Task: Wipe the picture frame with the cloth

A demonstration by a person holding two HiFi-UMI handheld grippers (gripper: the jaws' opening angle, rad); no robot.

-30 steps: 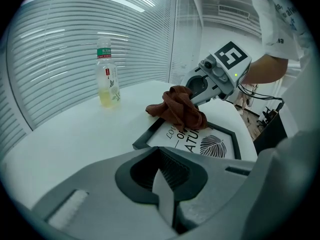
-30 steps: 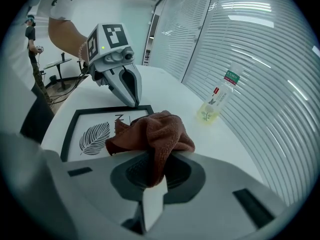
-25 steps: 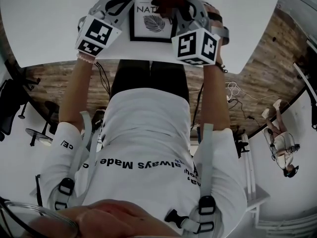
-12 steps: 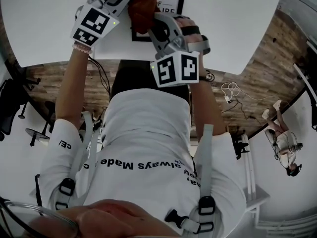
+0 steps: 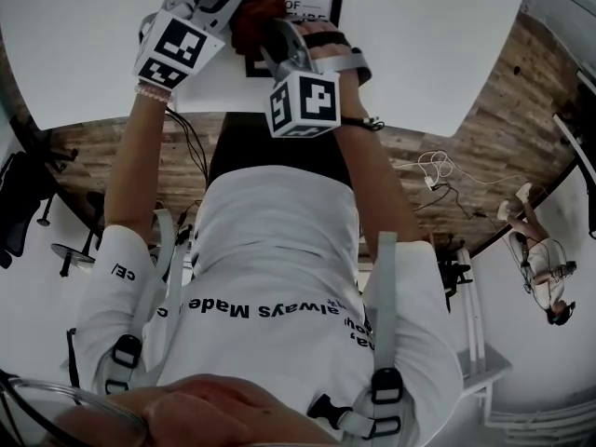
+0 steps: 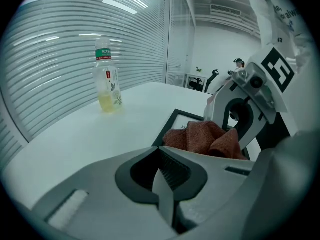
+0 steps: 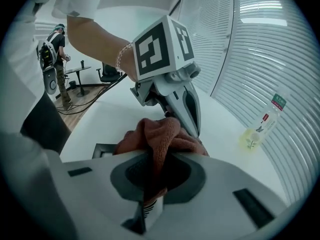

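The black picture frame with a white print lies flat on the white table, at the top middle of the head view. My right gripper is shut on a rust-red cloth that rests bunched on the frame's left part. In the right gripper view the cloth rises from between the jaws of the right gripper. My left gripper stands just left of the cloth, jaws together. In its own view the left gripper holds nothing, with the cloth and the frame corner just beyond.
A plastic bottle of yellowish drink stands farther back on the table, also seen as a bottle near the blinds. The table's curved front edge is at my body. Wood floor, cables and chairs lie below; a person stands in the distance.
My right gripper has carried the cloth leftward across the frame, from its right side to its left part beside the left gripper. The left gripper has barely moved.
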